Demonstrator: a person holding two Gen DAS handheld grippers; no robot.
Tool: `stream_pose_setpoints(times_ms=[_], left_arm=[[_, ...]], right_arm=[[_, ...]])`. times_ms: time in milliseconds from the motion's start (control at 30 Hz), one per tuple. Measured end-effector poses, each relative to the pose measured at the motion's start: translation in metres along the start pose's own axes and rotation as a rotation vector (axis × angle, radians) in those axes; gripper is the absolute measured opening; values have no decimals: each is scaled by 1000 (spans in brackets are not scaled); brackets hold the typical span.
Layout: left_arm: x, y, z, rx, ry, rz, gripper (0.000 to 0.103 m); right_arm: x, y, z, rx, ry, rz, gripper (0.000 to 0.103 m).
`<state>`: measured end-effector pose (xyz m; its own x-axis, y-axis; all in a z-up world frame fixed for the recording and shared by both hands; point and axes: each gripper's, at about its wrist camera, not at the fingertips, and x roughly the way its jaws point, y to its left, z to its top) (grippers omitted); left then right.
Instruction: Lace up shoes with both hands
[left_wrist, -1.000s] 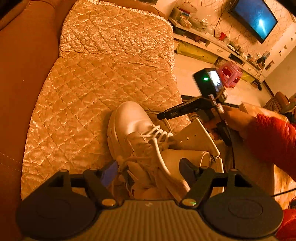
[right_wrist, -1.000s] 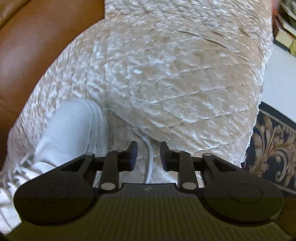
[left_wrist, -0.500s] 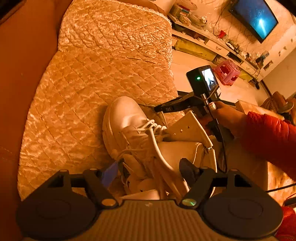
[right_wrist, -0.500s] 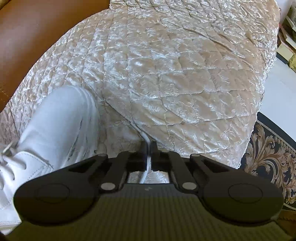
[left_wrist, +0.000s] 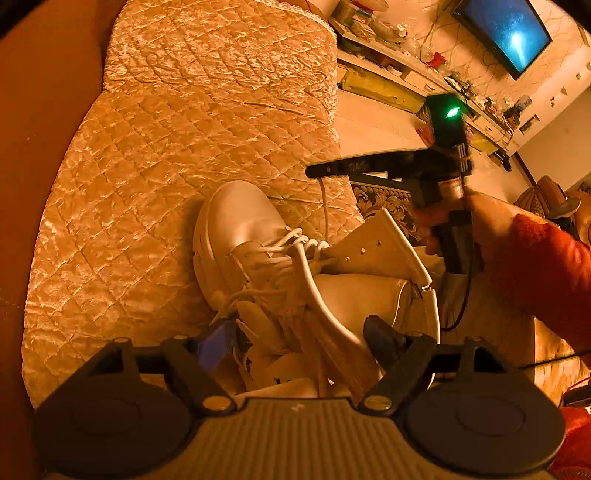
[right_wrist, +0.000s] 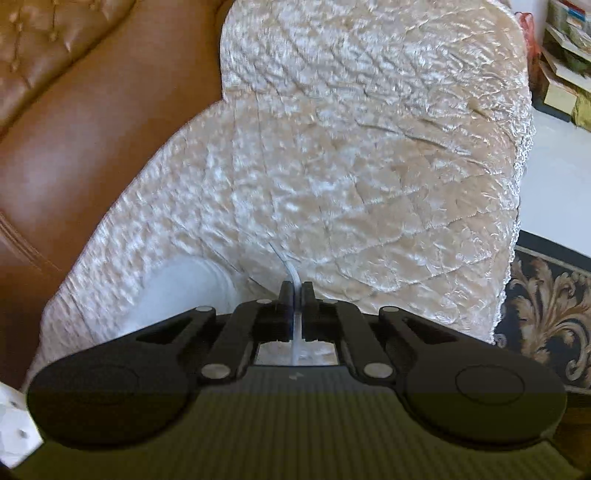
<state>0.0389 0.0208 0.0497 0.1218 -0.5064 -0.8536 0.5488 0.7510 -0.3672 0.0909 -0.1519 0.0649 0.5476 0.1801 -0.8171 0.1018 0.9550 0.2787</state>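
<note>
The right claw (right_wrist: 295, 295), apart a second ago, now pinches the lace (right_wrist: 291, 275) and lifts it off the sofa (left_wrist: 166, 147). The left claw (left_wrist: 295, 332) stays wide over the shoe (left_wrist: 240, 221), so threading can follow.

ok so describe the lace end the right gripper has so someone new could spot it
Start at the quilted cover on the brown sofa, where the white boot lies. From its eyelets, one thin white lace runs up to the right gripper. Unlike the crossed laces on the boot, this strand hangs free and is pinched between shut fingers.
</note>
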Motion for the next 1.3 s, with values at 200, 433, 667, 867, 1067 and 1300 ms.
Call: stream_pose_setpoints(times_ms=[200,433,667,867,1067,1300], left_arm=[[9,-8,4,36,14,-4,83],[5,-12,0,64,-11,0,84],[2,-12,-4,64,-33,-12,73],[-1,-7,-7,22,-73,-9,67],[-3,5,-4,-6,-80,21,58],[-3,-1,-5,25,-90,5,27]], right_arm=[[-66,51,26,-110,-104,137,6],[-95,113,35,-229,-61,288,6],[-94,124,6,-292,56,277,6],[-101,107,2,-329,124,227,6],[-108,113,-11,-388,134,275,6],[-113,153,-24,-745,218,201,6]])
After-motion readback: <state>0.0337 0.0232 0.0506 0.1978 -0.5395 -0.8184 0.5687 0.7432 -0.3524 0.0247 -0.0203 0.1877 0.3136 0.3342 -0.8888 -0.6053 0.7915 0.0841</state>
